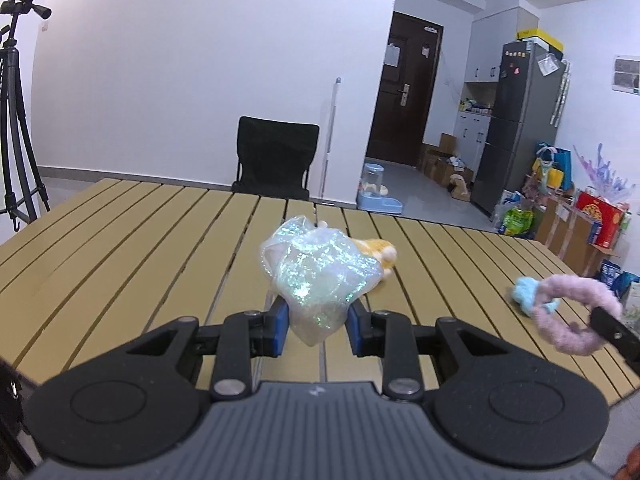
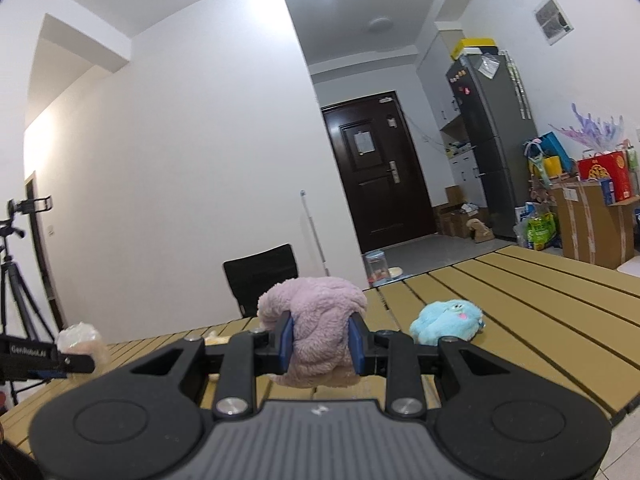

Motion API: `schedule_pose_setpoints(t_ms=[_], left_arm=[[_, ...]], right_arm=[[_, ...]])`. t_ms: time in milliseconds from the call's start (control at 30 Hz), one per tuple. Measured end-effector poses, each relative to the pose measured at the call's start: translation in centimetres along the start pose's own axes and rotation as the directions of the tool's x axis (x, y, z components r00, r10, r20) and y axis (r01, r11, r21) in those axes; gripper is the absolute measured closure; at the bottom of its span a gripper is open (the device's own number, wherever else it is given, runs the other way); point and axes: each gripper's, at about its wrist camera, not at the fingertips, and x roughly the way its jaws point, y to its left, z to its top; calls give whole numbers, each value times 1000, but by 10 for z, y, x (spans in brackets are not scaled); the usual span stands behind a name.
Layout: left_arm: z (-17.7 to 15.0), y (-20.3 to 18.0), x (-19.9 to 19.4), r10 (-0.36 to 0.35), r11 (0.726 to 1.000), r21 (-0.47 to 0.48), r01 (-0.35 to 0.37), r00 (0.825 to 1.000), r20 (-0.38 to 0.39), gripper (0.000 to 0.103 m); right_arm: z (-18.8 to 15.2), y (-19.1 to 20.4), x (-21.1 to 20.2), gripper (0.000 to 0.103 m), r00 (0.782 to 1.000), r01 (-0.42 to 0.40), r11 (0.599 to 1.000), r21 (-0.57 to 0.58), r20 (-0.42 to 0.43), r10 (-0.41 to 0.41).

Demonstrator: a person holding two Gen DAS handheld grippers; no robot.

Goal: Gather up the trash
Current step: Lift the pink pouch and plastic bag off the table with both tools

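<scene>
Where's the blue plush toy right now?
The blue plush toy lies on the slatted table, just right of the right gripper holding the pink fuzzy item; the left wrist view shows it at right, behind that item.

We see a yellow-tan slatted table [image 1: 120, 240] with dark gaps running between its long boards, filling the lower part of both views. On it, out toward the middle, we find a yellow plush toy [image 1: 380, 254] lying on the boards. Farther right, near the right edge, a light blue plush toy [image 2: 446, 322] rests on the slats. We cannot tell whether any other item touches the boards.
</scene>
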Motion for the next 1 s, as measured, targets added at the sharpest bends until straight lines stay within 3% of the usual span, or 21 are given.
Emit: schedule_pose_setpoints(t_ms=[600,1000], left_arm=[[-63,-7,-96,-9,1000,27,11,998,-57,74],[-114,-15,-129,6,996,87,5,992,-124,74]], right_arm=[[-29,35,-111,76,994,-77,995,-59,-82,72],[-68,34,-163,76,979,-94,992,-83,-186,77]])
